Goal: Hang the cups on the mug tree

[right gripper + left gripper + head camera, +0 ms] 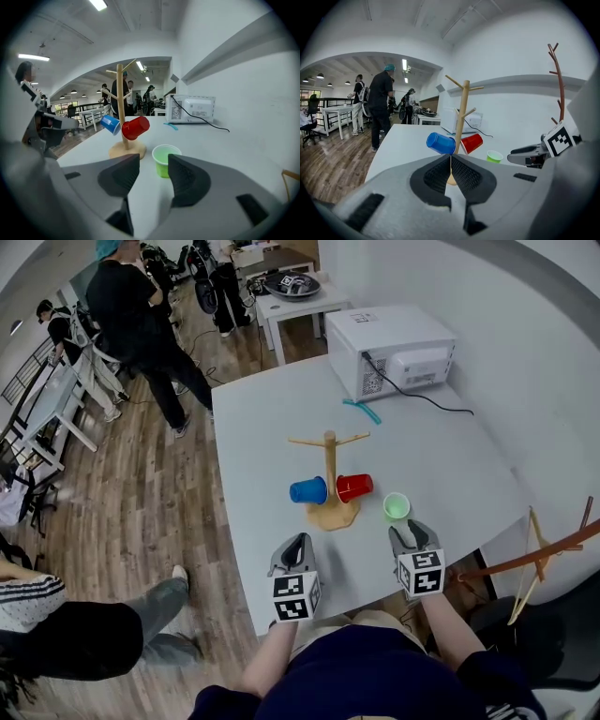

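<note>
Two cups already hang on the tree (329, 454). In the head view the blue cup (307, 490) is at 9 o'clock of the trunk and the red cup (354, 487) at 3 o'clock. The green cup (397, 506) stands upright on the table (272, 418), at about 4 o'clock from the tree base and apart from it. The right gripper (412, 536) is near this cup, at 6 o'clock of it. The left gripper (298, 545) is at 7 o'clock of the base.

In the left gripper view the jaws are pressed together with nothing between them, and the tree stands ahead at 12 o'clock.

In the right gripper view the jaws stand wide apart and hold nothing. The green cup is just ahead of the tips at 12 o'clock, in line with the gap but not touched.

I judge that the step in hand is the reach for the last cup. The next move calls for sliding the jaws around the cup wall, closing gently so that it is not crushed, and then lifting it to a free upper peg.
</note>
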{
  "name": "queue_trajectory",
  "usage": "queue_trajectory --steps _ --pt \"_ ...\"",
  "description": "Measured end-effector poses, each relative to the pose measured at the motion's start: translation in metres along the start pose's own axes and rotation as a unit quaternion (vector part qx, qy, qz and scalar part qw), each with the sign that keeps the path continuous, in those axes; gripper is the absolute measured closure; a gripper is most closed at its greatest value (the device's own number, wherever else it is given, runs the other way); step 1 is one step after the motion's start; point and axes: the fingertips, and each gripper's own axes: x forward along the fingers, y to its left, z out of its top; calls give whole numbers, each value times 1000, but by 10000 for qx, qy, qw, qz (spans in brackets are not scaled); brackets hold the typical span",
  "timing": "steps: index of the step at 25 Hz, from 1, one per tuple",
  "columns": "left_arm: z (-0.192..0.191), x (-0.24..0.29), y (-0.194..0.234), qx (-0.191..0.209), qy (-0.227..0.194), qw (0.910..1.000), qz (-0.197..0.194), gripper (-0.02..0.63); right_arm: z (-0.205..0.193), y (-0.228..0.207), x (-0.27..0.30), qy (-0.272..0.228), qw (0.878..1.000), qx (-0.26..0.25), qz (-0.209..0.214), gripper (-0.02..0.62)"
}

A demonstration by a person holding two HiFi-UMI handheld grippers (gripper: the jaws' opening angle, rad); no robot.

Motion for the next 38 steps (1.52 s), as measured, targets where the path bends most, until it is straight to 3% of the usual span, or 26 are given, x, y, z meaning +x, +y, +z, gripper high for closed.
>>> queue_trajectory --steps 13,24,38 --pt "-2 15 4 137 96 9995 -281 586 -37 -13 35 505 9986 59 -163 375" --pt "-1 24 20 45 162 9996 -212 586 -51 -27 69 851 9960 222 -136 357" --pt "-6 31 32 -61 247 9997 -21 586 -61 -31 98 1194 9928 58 -51 354"
